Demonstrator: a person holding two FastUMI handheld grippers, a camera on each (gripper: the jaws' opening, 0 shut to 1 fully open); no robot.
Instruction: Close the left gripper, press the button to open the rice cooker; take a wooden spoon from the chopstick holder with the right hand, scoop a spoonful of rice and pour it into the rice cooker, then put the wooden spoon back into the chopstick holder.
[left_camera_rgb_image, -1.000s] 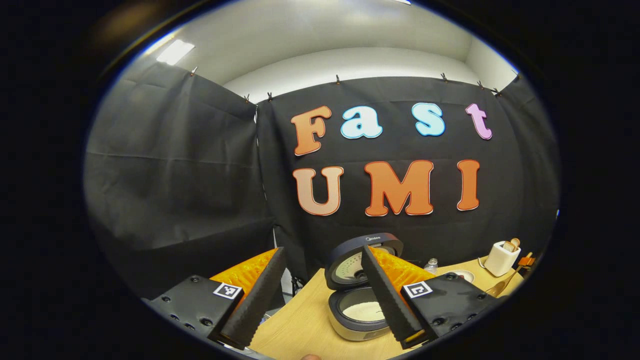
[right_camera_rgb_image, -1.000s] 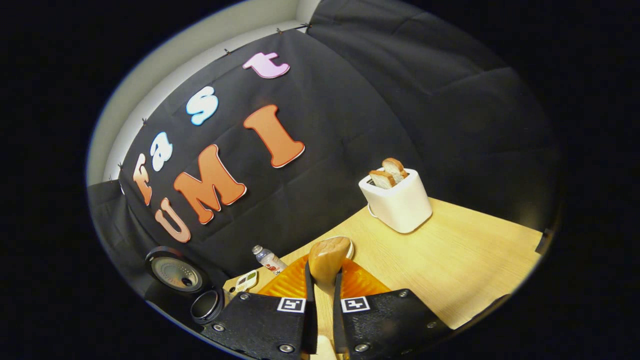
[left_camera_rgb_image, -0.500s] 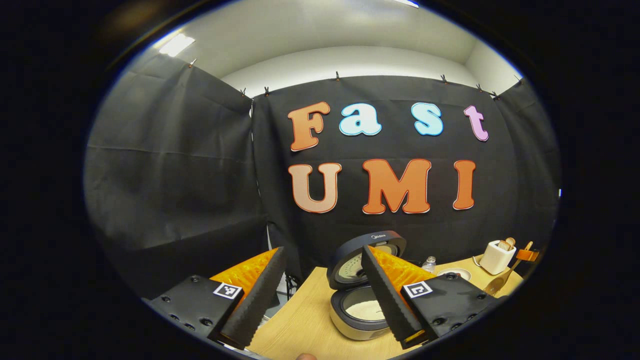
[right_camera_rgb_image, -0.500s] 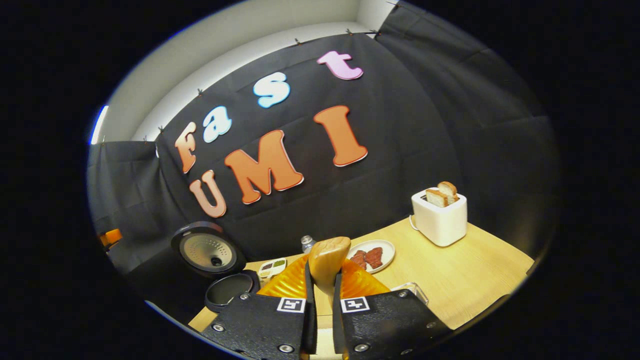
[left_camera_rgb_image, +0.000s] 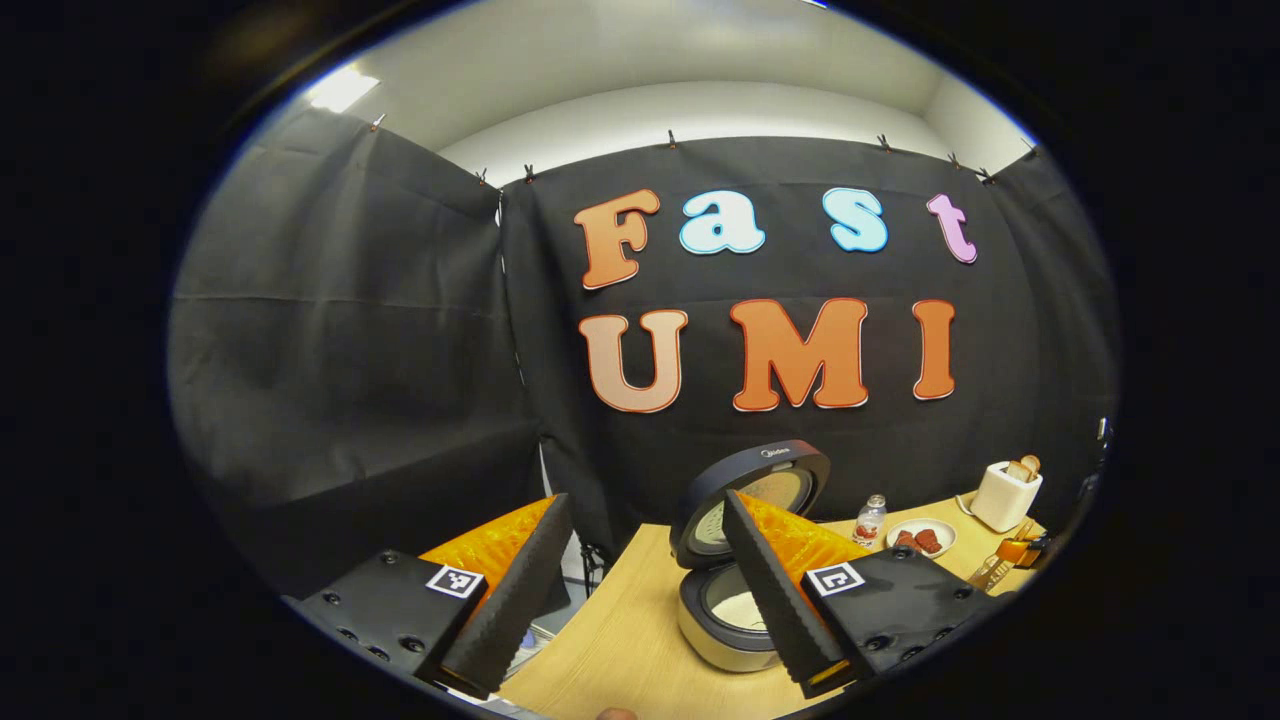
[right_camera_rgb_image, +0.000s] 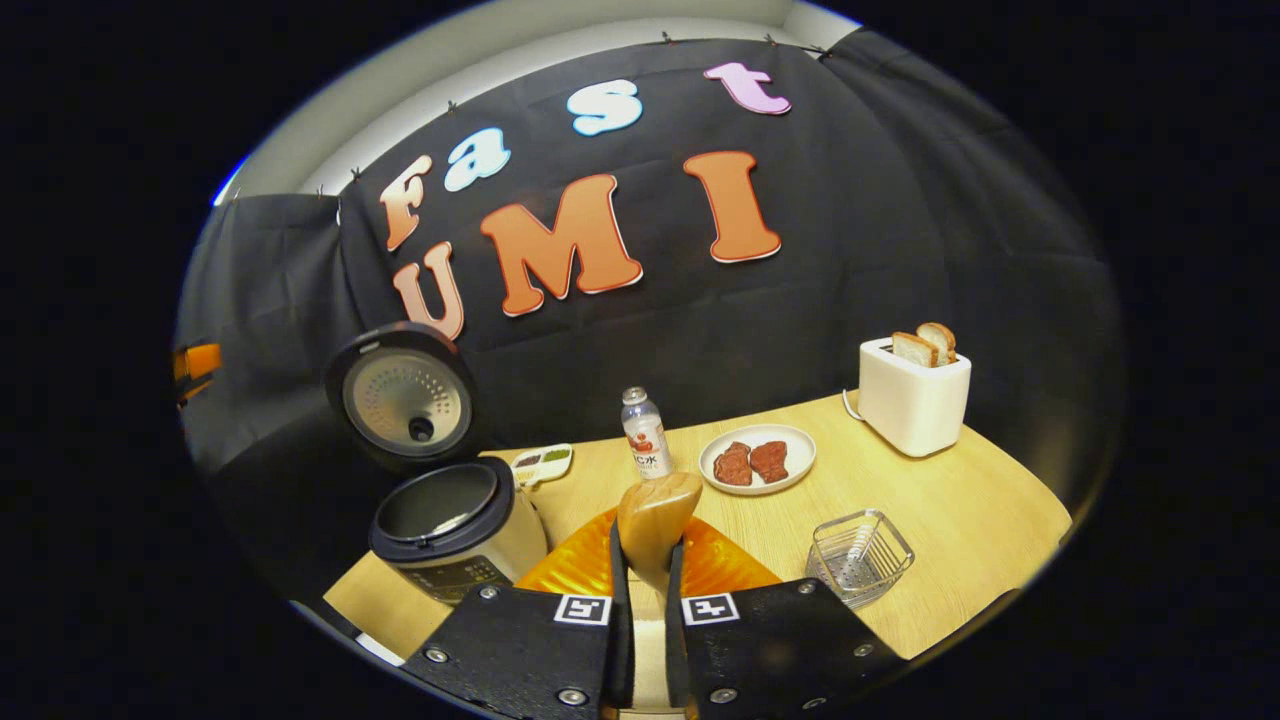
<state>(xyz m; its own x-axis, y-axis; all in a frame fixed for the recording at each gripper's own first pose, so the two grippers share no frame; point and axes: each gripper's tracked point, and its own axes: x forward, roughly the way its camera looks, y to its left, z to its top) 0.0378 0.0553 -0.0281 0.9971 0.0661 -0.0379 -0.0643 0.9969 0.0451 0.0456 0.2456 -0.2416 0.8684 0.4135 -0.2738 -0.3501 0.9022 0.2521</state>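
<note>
The rice cooker stands open on the wooden table, its lid upright, with pale rice in the pot. My left gripper hovers open in front of it, nothing between its fingers. My right gripper is shut on the handle of the wooden spoon, whose bowl sticks up past the fingertips; what the bowl holds is hidden. From there the rice cooker sits low at the left and the wire chopstick holder low at the right. The right gripper with the spoon also shows far right in the left gripper view.
A small bottle, a plate of meat slices, a small sauce dish and a white toaster with bread stand along the back of the table. The table's edge runs close below the holder.
The right gripper has swung and levelled with the spoon still in it, bringing the cooker and the chopstick holder into its view. The left gripper stays open and has drifted slightly.
</note>
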